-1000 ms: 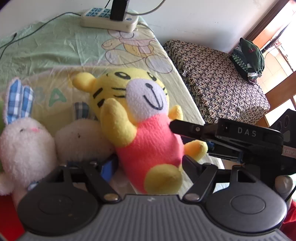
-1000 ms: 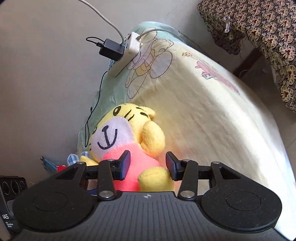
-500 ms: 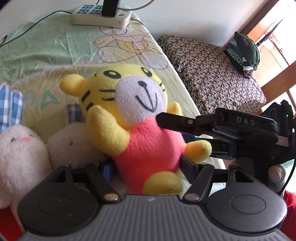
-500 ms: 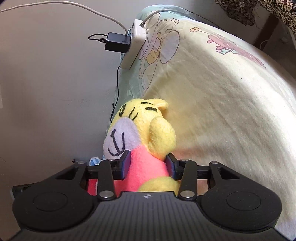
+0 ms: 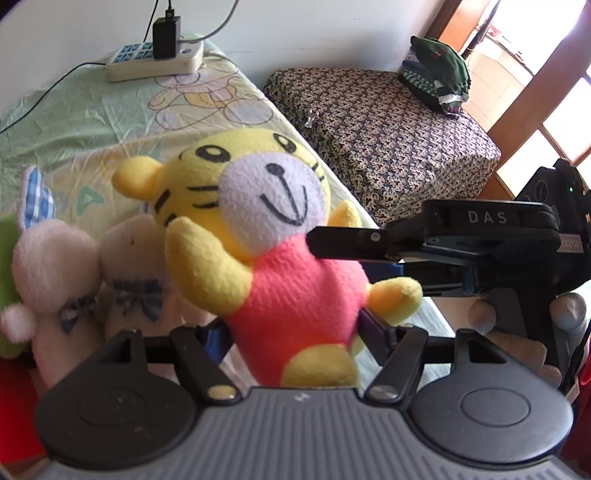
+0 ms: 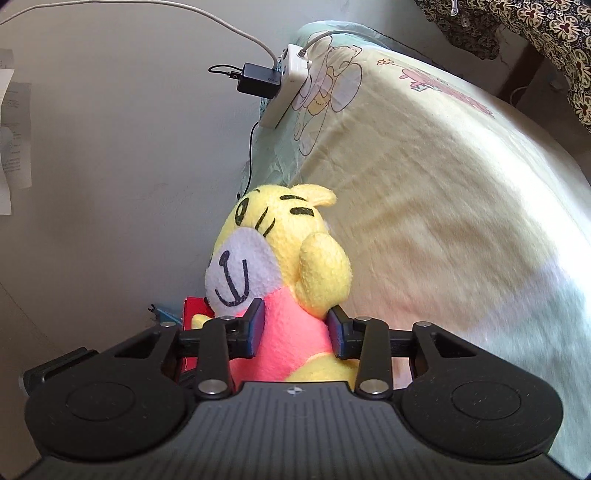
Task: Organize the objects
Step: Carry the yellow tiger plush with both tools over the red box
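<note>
We see the right gripper (image 6: pixel 295 328) pointing toward the wall, its jaws pressed into both sides of the yellow tiger plush (image 6: pixel 284 273) at its pink belly, so it grips the toy. In the left wrist view the same right gripper reaches in level from the right side, with fingers (image 5: pixel 484 314) of a hand curled round its handle below. The left gripper (image 5: pixel 295 332) comes up from beneath the tiger plush (image 5: pixel 273 236); its jaws stand wide, one on each side of the toy's lower body. Whether the pads touch the plush we cannot tell, as the body hides them.

The tiger is upright and facing the left camera, lifted in front of the bed. Just beside it on the left sit two white rabbit plushes (image 5: pixel 88 266) with checked blue bows.

The bed carries a pale green and yellow sheet (image 5: pixel 92 122) printed with cartoon bears. At its far end, against the white wall, lies a power strip (image 5: pixel 155 62) with a black charger (image 5: pixel 166 35) plugged in. To the right stands a bench under patterned dark cloth (image 5: pixel 388 122), with folded clothes (image 5: pixel 439 74) at its far corner.
</note>
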Available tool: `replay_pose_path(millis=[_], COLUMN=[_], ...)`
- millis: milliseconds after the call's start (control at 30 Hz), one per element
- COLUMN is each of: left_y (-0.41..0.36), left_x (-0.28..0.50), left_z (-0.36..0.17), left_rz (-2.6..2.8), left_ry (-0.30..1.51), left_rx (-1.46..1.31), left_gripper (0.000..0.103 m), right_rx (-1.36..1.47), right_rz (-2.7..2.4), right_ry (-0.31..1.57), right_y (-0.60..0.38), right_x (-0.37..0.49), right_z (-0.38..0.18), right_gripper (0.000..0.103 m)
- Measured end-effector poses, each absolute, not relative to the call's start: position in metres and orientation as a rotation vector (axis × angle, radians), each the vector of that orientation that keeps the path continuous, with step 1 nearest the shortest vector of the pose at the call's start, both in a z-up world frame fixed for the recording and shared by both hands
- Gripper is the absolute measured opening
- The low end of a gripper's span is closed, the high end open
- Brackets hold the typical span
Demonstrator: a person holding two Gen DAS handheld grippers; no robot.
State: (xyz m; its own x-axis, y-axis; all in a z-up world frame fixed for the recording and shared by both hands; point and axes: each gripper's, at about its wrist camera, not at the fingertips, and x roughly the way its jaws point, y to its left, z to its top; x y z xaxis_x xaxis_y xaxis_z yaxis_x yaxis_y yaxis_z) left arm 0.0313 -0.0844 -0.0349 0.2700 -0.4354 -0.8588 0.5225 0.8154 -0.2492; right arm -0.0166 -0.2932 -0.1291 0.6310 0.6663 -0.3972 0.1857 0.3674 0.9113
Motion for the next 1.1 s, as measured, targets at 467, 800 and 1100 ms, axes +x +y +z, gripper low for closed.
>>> replay_pose_path(millis=[467, 800, 1100], left_y=[-0.021, 0.087, 0.178], left_x=[-0.021, -0.027, -0.002], left_z=[0.008, 0.046, 0.046], left_rz=[-0.632, -0.553, -0.542], left_ry=[0.937, 0.805, 0.812], left_rx=[0.123, 0.099, 0.022], left_gripper=[0.07, 0.071, 0.076], right_rx=[1.15, 1.086, 1.017], right_rz=[0.442, 0.54, 0.494], right_ry=[0.783, 0.71, 0.697], right_y=[-0.231, -0.133, -0.049], right_x=[-0.043, -0.019, 0.003], right_z=[-0.085, -0.043, -0.029], right_gripper=[0.039, 0.039, 0.038])
